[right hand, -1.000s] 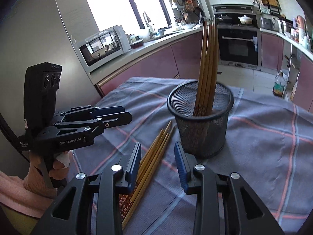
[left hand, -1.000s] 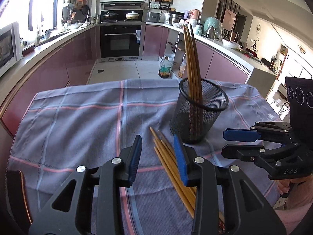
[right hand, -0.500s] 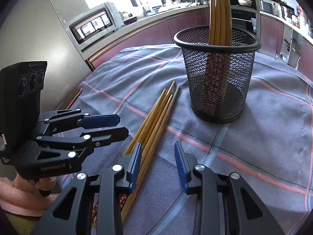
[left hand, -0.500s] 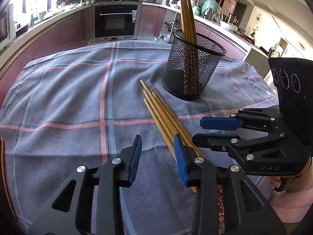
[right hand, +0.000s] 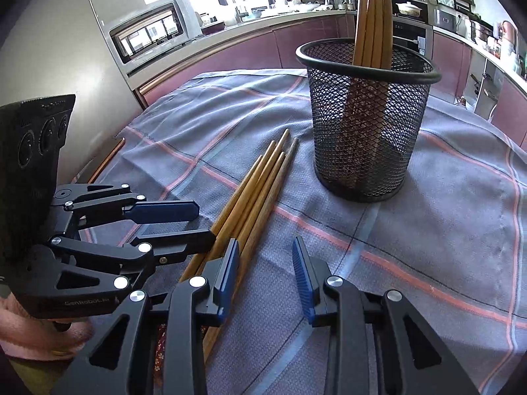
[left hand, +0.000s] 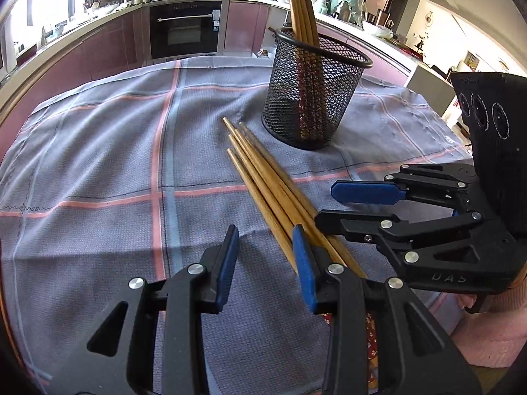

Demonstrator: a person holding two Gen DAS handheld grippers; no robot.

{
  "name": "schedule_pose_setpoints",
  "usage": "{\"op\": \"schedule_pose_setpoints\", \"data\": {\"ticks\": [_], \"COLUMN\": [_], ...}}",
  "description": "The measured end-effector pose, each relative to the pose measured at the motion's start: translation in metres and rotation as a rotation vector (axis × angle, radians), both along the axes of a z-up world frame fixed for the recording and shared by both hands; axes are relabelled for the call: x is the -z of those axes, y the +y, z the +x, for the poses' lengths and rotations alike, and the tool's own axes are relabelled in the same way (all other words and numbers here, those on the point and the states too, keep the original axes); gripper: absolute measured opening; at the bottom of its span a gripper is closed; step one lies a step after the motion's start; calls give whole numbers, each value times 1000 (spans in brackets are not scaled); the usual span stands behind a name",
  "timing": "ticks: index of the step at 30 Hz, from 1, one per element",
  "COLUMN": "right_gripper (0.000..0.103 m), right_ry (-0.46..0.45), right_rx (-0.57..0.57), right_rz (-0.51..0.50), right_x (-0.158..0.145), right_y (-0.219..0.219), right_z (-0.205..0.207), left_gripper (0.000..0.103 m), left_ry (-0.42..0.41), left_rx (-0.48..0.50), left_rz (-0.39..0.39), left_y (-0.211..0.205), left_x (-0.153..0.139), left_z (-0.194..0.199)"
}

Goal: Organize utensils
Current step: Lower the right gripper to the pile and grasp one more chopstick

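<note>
On checked woven cloth [left hand: 98, 164]: round wooden chopsticks [left hand: 263, 177] beside black mesh cup [left hand: 309, 98].

Left gripper [left hand: 265, 263] and right gripper [right hand: 265, 265] — side by side, angled downward, jaws parted, empty.

A cloth [left hand: 98, 171] covers the desk. On it stands a mesh cup [left hand: 313, 98] with several chopsticks upright inside [left hand: 301, 6]. Just before the cup, a bundle of loose chopsticks [left hand: 263, 177] lies flat on the cloth, between the left hand-held gripper [left hand: 265, 260] and the right hand-held gripper [right hand: 265, 263].
</note>
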State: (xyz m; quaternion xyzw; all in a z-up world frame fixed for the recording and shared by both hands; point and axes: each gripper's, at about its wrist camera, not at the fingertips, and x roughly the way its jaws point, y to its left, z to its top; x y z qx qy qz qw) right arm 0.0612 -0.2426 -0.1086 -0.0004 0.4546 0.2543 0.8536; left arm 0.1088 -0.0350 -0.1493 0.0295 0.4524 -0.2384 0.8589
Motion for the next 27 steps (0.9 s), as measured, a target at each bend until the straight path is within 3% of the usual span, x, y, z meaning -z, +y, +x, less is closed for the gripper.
{"op": "schedule_pose_setpoints", "data": {"ticks": [7, 17, 27], "right_gripper": [31, 31, 24], "right_ry": [-7, -11, -22], "right_rx": [2, 2, 9], "right_rz": [-30, -56, -78], "right_x": [0, -2, 0], "right_y": [2, 0, 11], "right_z": [0, -1, 14], "left_gripper": [31, 16, 20], "left_ry": [10, 36, 29], "left_rx": [4, -6, -32], "left_rz": [17, 4, 52], "left_y": [2, 9, 9], "left_x": [1, 1, 3], "left_z": [3, 7, 21]}}
